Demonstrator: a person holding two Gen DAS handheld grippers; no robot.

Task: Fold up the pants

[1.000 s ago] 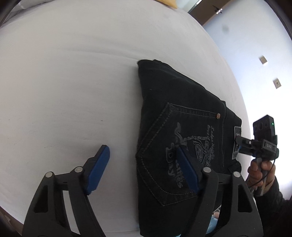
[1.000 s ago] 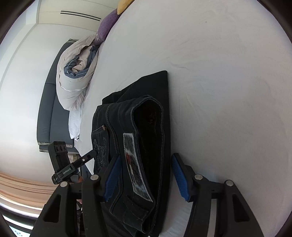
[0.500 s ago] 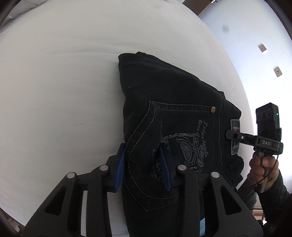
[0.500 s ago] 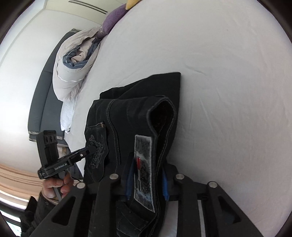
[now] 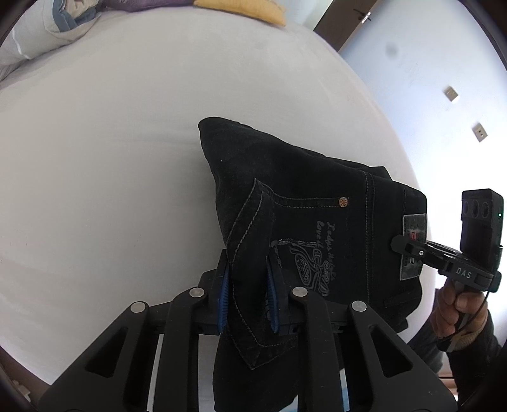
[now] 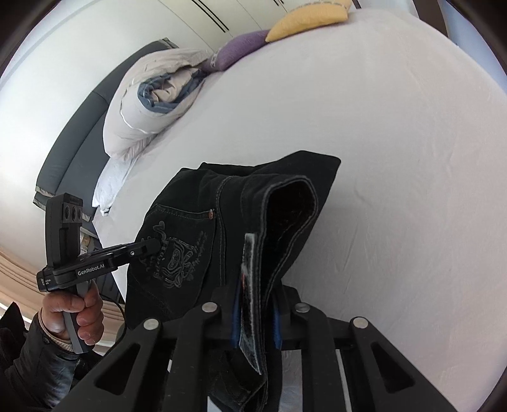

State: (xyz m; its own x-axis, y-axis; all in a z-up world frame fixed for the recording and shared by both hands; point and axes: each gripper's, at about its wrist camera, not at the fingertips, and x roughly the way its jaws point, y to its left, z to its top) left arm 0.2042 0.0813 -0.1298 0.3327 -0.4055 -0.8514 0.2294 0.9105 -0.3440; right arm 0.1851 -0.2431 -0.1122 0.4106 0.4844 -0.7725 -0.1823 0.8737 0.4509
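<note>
Pants: I see the folded black pants [image 5: 304,228] in the centre of both views, on the white bed [image 5: 111,158], their near end raised off the sheet.
Left tool: my left tool [image 5: 247,294], bottom centre of its view, is closing with its blue pads [image 5: 223,294] pressed on the pocket-side edge of the denim.
Right tool: my right tool [image 6: 255,320], bottom centre of its view, is closing on the waistband at the grey patch [image 6: 250,304].
Hands: a hand [image 6: 71,313] grips the left tool's handle at lower left of the right view.
Bedding: a rolled duvet [image 6: 152,101] and purple [image 6: 237,52] and yellow [image 6: 307,19] cushions lie at the top.
</note>
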